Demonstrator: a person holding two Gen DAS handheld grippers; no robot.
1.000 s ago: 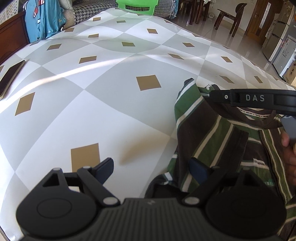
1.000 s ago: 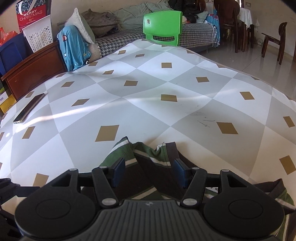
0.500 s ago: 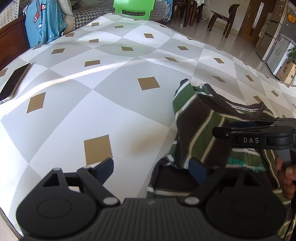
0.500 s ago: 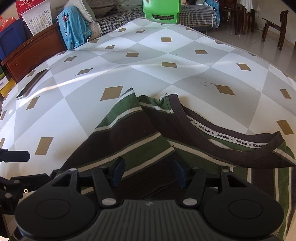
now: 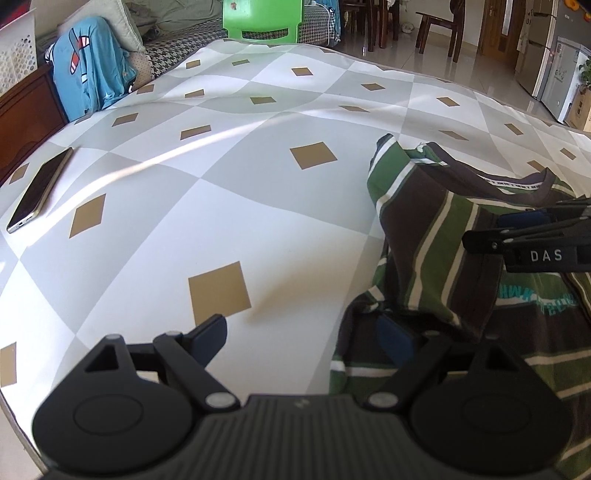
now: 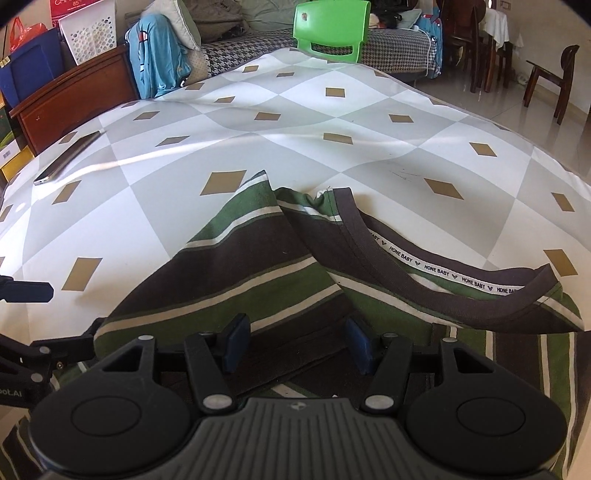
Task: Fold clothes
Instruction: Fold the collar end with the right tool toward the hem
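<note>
A green, brown and white striped T-shirt lies on the checked table cover, its sleeve folded in over the body and its brown collar to the right. It also shows in the left wrist view. My right gripper is open, low over the folded sleeve, holding nothing. It shows from the side in the left wrist view. My left gripper is open at the shirt's left edge, its right finger by the cloth, its left finger over the bare cover.
A phone lies at the table's left edge, also seen in the right wrist view. A green chair, a blue garment on a sofa and wooden chairs stand beyond the far edge. The checked cover stretches ahead.
Both grippers have drawn back toward the near edge, so more of the shirt shows ahead of them. The sleeve lies folded over the body. Both stayed open.
</note>
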